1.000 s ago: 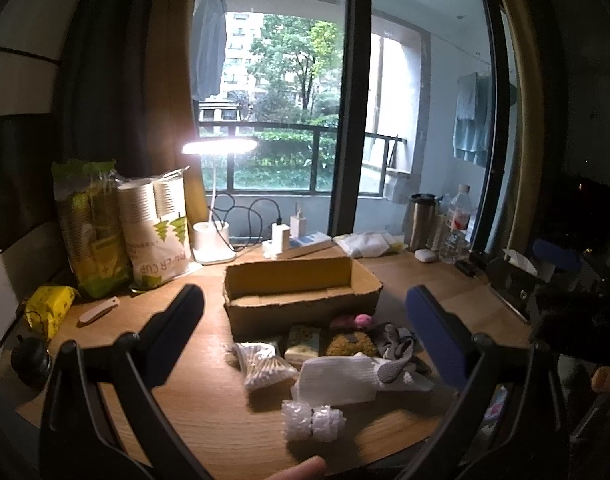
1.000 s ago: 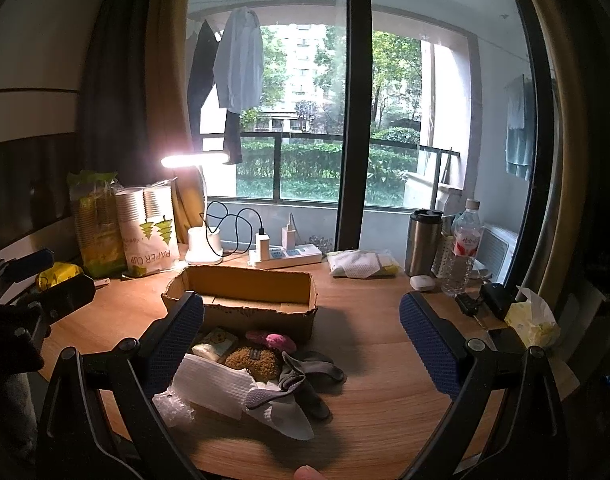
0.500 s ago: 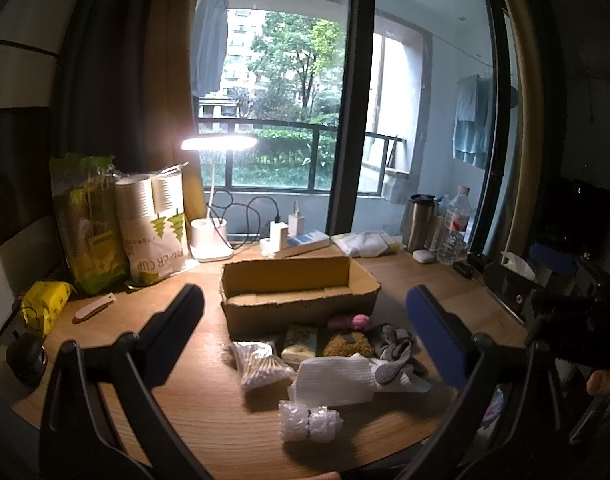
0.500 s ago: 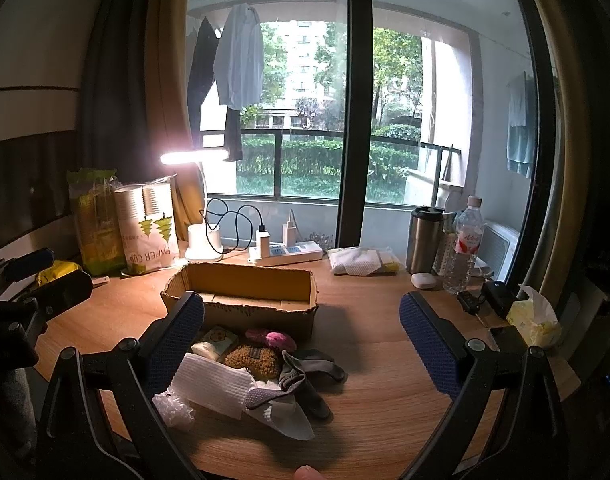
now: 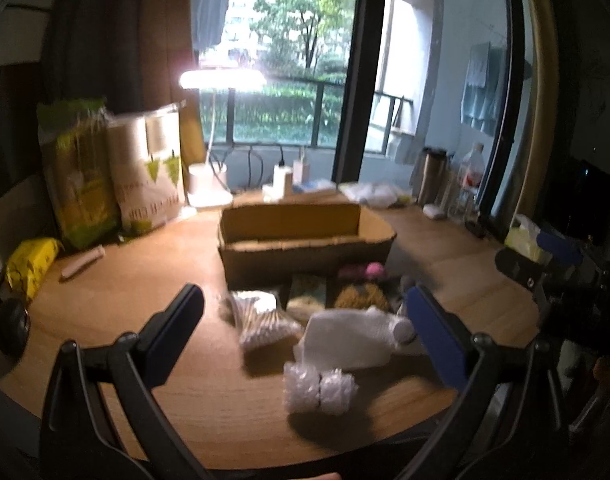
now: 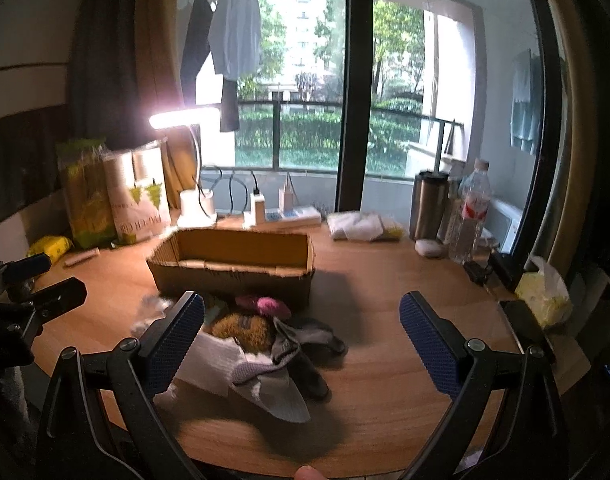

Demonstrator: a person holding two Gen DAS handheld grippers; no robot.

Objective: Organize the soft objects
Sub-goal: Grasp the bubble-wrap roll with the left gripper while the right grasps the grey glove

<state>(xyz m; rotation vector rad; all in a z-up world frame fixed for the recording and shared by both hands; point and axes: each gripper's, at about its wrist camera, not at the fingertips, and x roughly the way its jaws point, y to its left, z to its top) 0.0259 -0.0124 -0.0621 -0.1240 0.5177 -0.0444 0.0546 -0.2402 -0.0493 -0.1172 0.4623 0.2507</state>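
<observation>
step: approach, nothing picked | left gripper (image 5: 305, 320) and right gripper (image 6: 301, 332) spread, empty | soft pile (image 6: 265, 344) near side of cardboard box (image 6: 233, 264) | next: descend onto sock (image 6: 273, 384)

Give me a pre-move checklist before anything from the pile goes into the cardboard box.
1. Left tool open and holding nothing: ok.
2. Right tool open and holding nothing: ok.
3. Cardboard box open on top, the visible part of its inside bare: ok.
4. Pile in front of the box, grey sock lying on top and reachable: ok.
5. Wrapped white roll pack lying apart from the pile, free to pick: ok.
6. Sock untangled from the white cloth beneath: cannot tell.
</observation>
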